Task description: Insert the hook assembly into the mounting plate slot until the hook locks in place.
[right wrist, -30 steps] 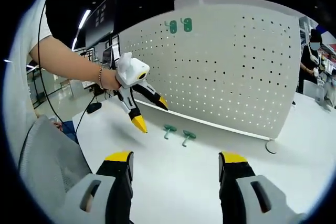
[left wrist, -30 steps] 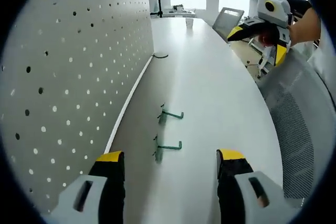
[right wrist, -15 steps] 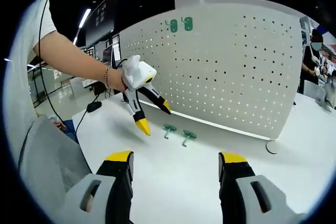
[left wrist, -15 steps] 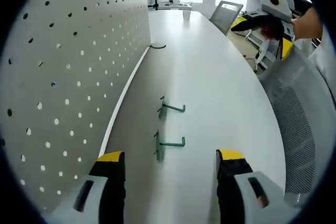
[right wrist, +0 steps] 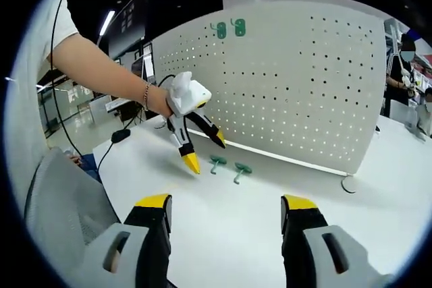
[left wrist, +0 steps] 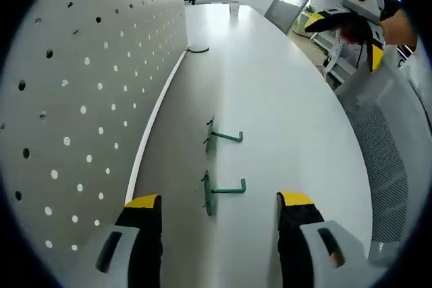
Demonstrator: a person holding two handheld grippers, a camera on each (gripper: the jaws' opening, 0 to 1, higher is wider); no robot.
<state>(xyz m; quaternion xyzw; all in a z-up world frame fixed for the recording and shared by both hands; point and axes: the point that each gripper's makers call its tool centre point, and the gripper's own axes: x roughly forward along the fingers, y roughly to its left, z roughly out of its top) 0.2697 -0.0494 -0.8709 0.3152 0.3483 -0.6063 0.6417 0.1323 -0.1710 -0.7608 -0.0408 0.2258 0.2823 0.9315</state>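
Left hand-held gripper point(right wrist: 202, 150) spreads wide, empty, just above the table point(left wrist: 283, 112); two green hooks point(left wrist: 223, 190) lie just ahead. Right hand-held gripper point(right wrist: 226, 217) also gapes, holding nothing.

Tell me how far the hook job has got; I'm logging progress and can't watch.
Done: two green hooks already hang high on the pegboard.
In hand: nothing is gripped. The left gripper hangs open over the two green hooks on the table; the right gripper is open and empty.
Left: pick up a table hook and seat it in the pegboard.
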